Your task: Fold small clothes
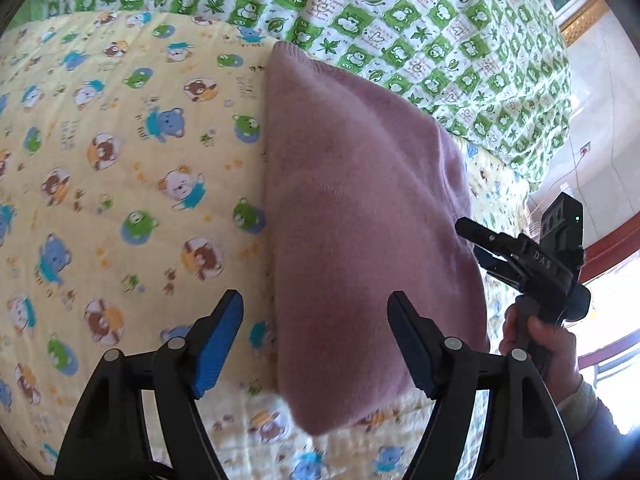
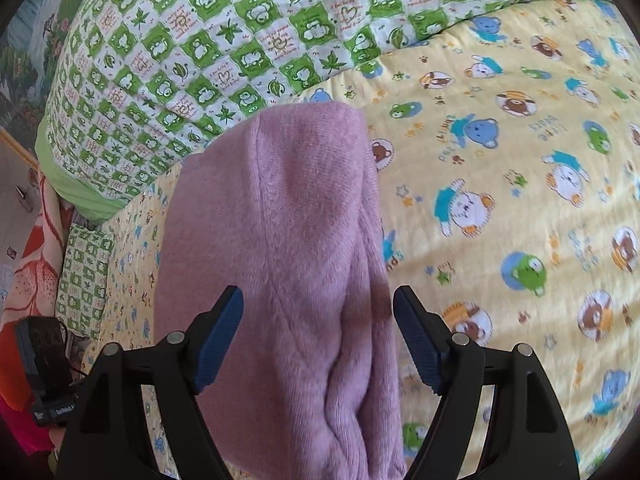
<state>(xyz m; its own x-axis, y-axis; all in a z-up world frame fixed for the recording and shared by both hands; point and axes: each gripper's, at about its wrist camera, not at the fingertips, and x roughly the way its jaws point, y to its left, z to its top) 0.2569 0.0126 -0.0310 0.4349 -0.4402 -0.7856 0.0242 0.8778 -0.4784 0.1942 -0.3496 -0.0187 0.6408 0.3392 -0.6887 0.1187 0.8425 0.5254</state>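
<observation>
A pink knitted garment (image 1: pixel 360 200) lies folded into a long narrow shape on the yellow bear-print sheet (image 1: pixel 120 168). My left gripper (image 1: pixel 316 312) is open above its near end. The blue pads (image 1: pixel 218 344) stand wide, with cloth showing between them and untouched. At the garment's right edge my right gripper (image 1: pixel 476 246) is held by a hand (image 1: pixel 536 344). In the right wrist view the garment (image 2: pixel 288 220) runs away from me, with lengthwise creases at its near end. The right gripper (image 2: pixel 318 304) hangs open over it, both pads off the cloth.
A green and white checked quilt (image 1: pixel 400 20) is bunched along the far side of the bed (image 2: pixel 192 48). A black device with a cable (image 2: pixel 44 364) and an orange-patterned blanket (image 2: pixel 36 264) lie beyond the bed's left edge. Bear-print sheet (image 2: pixel 520 200) spreads to the right.
</observation>
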